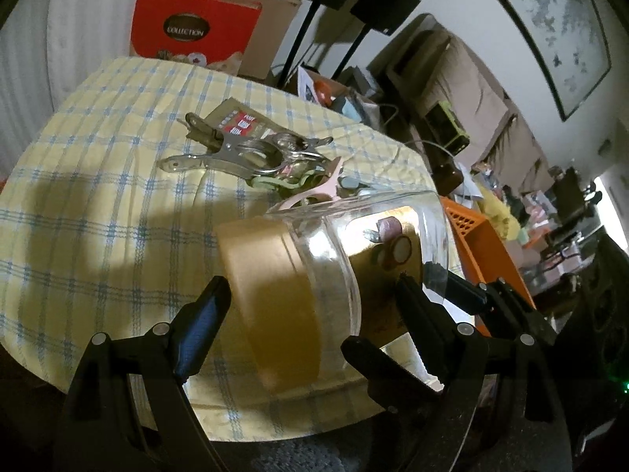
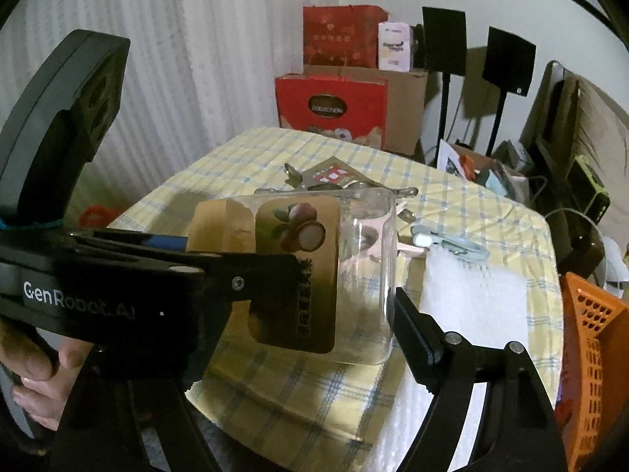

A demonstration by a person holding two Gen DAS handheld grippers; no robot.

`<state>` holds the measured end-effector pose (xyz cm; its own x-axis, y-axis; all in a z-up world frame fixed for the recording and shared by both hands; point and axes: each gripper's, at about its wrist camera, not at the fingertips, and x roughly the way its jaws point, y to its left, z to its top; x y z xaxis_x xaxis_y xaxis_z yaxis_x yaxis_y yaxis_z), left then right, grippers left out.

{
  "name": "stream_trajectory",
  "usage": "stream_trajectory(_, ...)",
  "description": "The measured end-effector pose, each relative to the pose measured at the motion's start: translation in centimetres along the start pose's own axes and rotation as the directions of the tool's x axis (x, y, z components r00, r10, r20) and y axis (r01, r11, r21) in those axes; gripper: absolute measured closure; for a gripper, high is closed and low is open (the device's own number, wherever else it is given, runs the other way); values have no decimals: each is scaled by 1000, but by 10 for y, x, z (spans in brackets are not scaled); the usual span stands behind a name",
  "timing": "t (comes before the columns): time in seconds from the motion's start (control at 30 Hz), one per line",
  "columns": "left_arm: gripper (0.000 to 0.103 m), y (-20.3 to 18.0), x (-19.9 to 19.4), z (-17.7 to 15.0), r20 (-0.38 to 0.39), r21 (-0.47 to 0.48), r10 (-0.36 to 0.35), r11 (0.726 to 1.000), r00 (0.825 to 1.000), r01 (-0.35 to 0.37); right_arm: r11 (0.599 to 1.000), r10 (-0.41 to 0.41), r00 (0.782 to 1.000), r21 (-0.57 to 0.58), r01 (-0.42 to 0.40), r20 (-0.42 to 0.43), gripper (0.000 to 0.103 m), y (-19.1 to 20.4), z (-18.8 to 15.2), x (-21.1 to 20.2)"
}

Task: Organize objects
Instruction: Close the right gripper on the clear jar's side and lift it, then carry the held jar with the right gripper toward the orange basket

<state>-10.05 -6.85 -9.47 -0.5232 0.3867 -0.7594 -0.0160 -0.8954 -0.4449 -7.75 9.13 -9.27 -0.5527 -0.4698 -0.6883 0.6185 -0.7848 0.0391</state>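
A clear plastic jar (image 1: 354, 251) with a gold lid (image 1: 271, 295) and a gold label lies tilted, held above the checked tablecloth (image 1: 98, 212). My left gripper (image 1: 314, 299) is shut on the jar near the lid. In the right wrist view the jar (image 2: 354, 275) sits between the fingers of my right gripper (image 2: 346, 303), which touches its base end; the left gripper's black body crosses in front. A pile of metal and pink clips (image 1: 267, 157) with a brown card lies further back on the table.
An orange perforated basket (image 2: 589, 362) stands at the table's right edge. A white bubble-wrap sheet (image 2: 471, 295) lies on the cloth. Red gift boxes (image 2: 334, 106) and cardboard stand behind the table. Black stands and clutter fill the right side.
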Motion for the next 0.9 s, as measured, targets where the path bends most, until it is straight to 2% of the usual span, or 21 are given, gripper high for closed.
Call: stream_trajectory(0.9,19,-56,-73,-18,114,100,-13,995,993,1,998,-67,991,24,64,115,21,21,3,-82)
